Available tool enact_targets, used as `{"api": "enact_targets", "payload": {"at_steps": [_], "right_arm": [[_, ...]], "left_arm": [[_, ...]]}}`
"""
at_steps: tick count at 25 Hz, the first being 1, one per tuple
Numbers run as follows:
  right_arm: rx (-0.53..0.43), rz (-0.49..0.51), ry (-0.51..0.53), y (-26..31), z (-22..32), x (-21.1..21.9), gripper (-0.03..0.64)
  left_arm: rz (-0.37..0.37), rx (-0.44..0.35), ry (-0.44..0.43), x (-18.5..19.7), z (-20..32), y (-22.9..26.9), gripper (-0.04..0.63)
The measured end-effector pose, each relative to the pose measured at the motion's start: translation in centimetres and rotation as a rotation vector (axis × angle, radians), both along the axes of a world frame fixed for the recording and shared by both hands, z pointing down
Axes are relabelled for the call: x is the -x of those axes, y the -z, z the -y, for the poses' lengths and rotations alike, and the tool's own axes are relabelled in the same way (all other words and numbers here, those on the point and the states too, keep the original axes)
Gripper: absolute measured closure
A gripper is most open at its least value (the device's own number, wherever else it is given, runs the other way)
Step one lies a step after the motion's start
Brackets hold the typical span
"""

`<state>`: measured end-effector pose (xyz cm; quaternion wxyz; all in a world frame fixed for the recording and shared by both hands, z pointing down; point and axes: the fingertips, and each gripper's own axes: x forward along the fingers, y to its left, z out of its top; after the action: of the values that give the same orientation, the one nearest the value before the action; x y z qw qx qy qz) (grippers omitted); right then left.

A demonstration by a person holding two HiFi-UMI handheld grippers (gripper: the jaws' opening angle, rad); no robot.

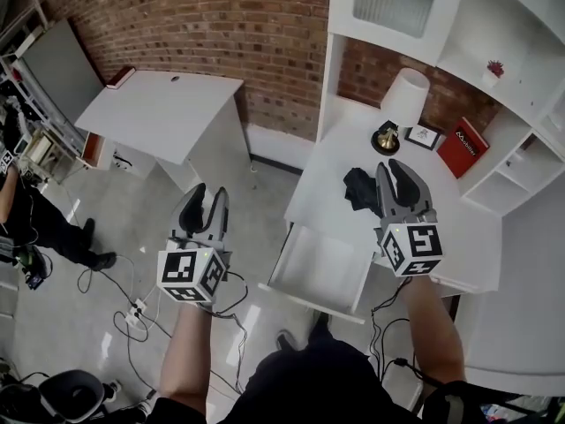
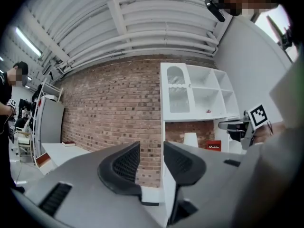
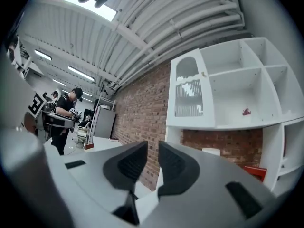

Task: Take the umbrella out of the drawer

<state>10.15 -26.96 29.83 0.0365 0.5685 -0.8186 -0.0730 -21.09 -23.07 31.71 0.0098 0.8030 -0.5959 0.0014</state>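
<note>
A black folded umbrella [image 1: 358, 189] lies on the white desk [image 1: 331, 162], its right side hidden behind my right gripper [image 1: 391, 166]. Below it the desk's drawer [image 1: 320, 265] stands pulled out, and its white inside looks bare. Both grippers are held up in the air and point level at the brick wall. The right gripper [image 3: 153, 147] has only a narrow gap between its jaws and nothing in it. My left gripper [image 1: 208, 193] hangs over the floor left of the desk. In its own view the left gripper [image 2: 152, 148] has its jaws apart, empty.
On the desk stand a white lamp [image 1: 405, 95], a brass piece [image 1: 386, 138], a small frame [image 1: 426, 135] and a red book [image 1: 462, 147], under a white shelf unit [image 1: 494, 25]. A second white table [image 1: 163, 109] is at left. Cables [image 1: 132, 312] and a person [image 1: 35, 223] are on the floor.
</note>
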Motion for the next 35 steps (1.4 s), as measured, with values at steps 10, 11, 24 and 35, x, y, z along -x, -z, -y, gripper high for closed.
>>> {"api": "enact_targets", "payload": {"at_steps": [10,11,24,35], "right_arm": [[-0.141,0.013,0.025,4.6,-6.5,3.8,0.617],[-0.148,0.017,0.034,5.0,-6.9,4.1,0.617],[-0.191,-0.017,0.047,7.0,-8.6,5.3,0.617],[-0.156,0.04,0.049,6.4,-7.2,3.8,0.617]], "left_arm": [[0.034,-0.13,-0.029,-2.6,-3.1,5.1,0.516],[0.033,-0.141,-0.032,-2.7,-3.4,5.7,0.529],[0.011,-0.199,-0.081,-3.1,-4.5,7.8,0.568],[-0.019,-0.174,-0.082,-3.1,-3.4,7.2,0.568]]}}
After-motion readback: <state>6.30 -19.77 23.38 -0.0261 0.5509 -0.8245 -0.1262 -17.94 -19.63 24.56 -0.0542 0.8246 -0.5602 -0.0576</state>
